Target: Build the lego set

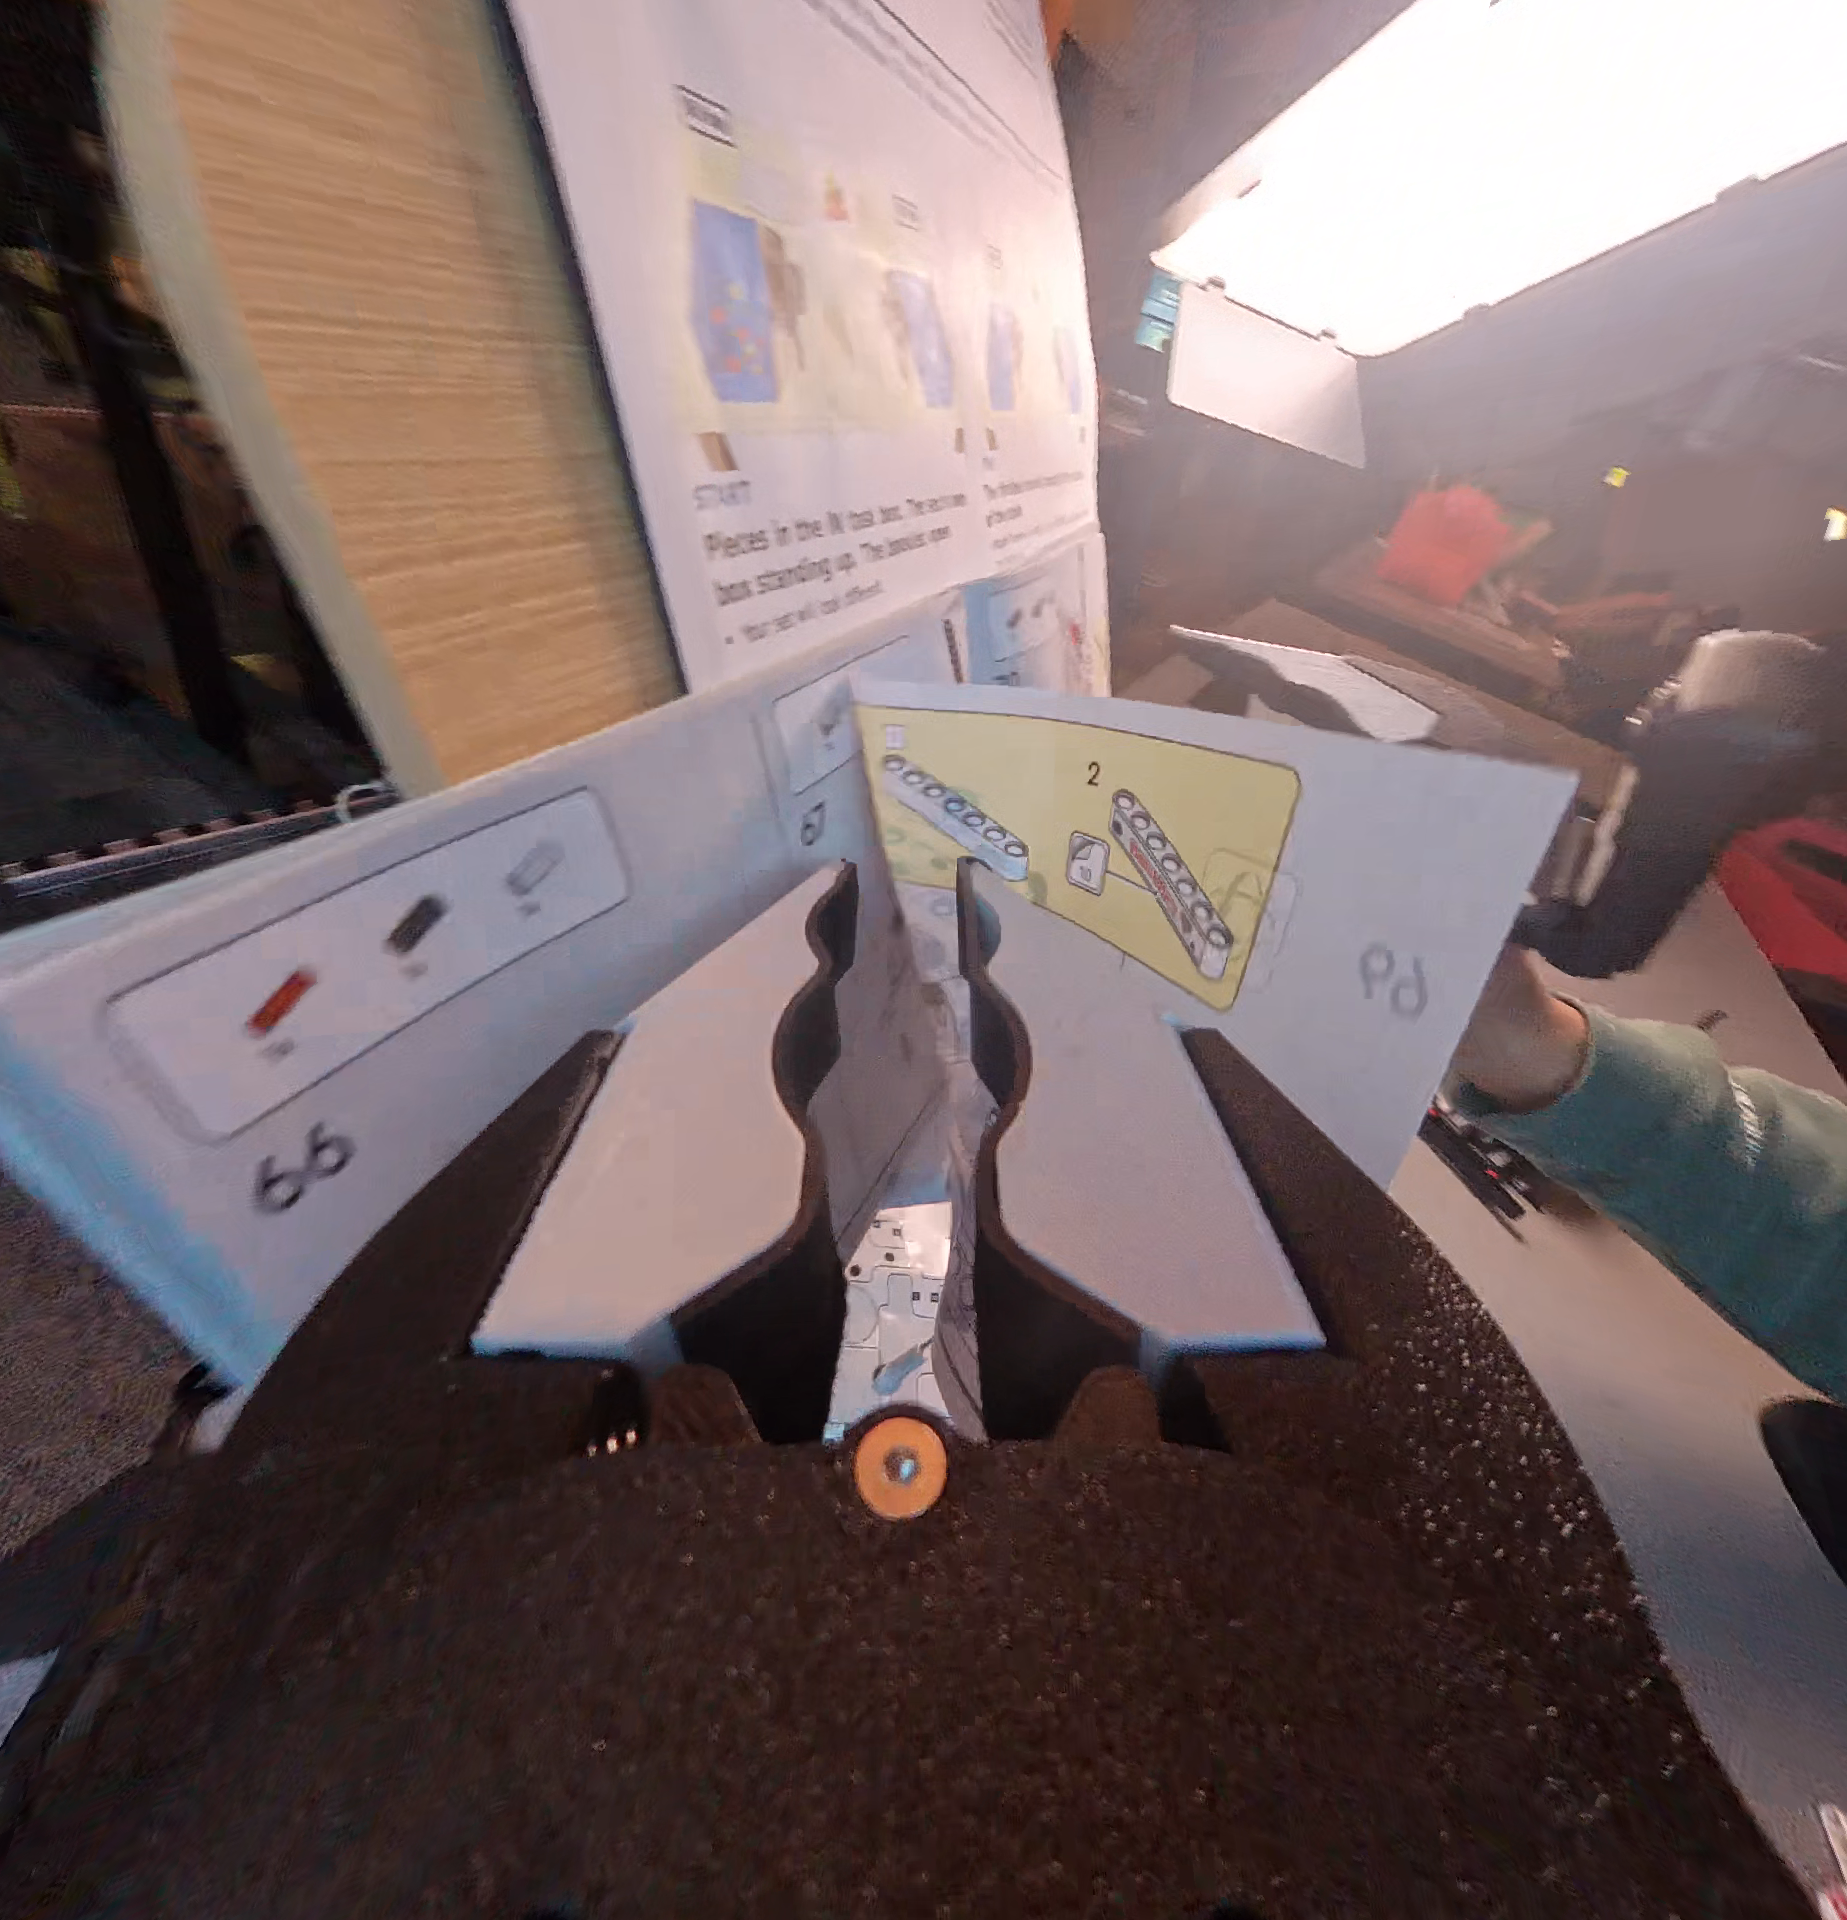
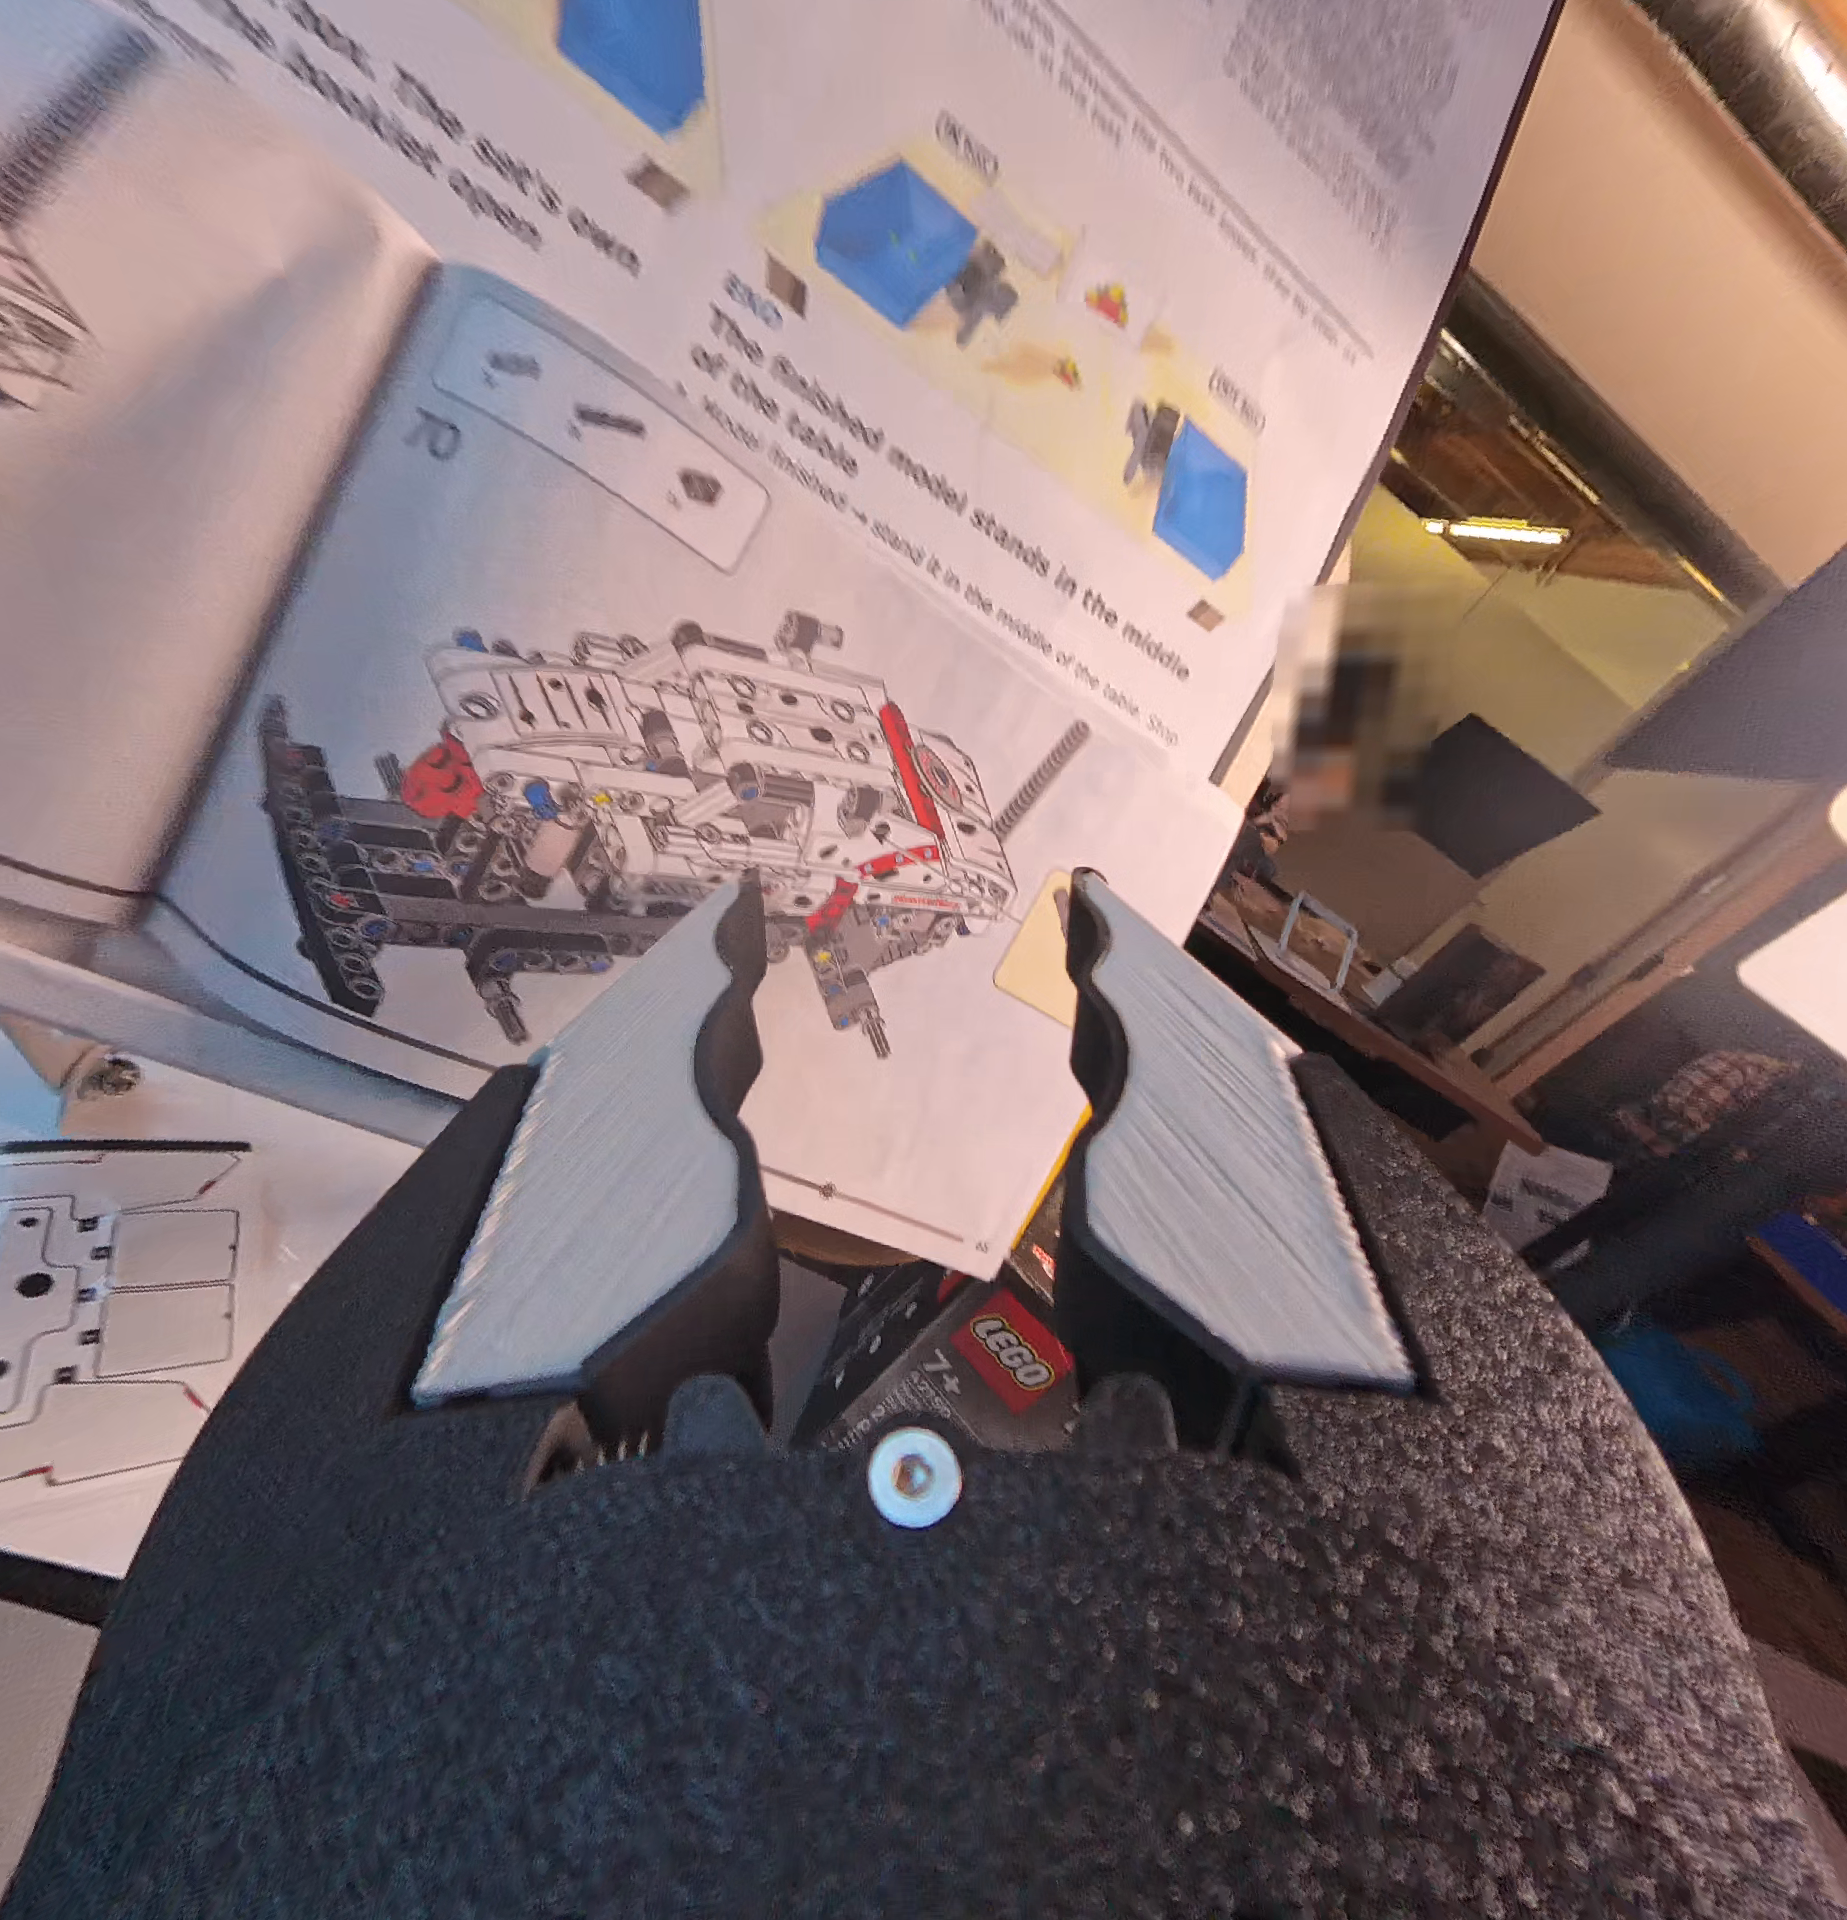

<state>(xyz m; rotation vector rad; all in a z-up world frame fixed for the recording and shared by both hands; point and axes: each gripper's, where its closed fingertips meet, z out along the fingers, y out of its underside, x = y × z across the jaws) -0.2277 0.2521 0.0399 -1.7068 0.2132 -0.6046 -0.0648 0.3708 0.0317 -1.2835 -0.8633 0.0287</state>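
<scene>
The left gripper [image 1: 906,883] pinches a page of the instruction booklet [image 1: 1085,831], apparently to turn it, while the right gripper [image 2: 914,894] hovers wide open before the spread.

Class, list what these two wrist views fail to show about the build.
- Lego pieces: none visible in either view; the booklet and poster fill both.
- Lego box, right wrist view: mostly hidden by the right gripper.
- Page held by the left gripper: seen edge-on, unreadable.
</scene>
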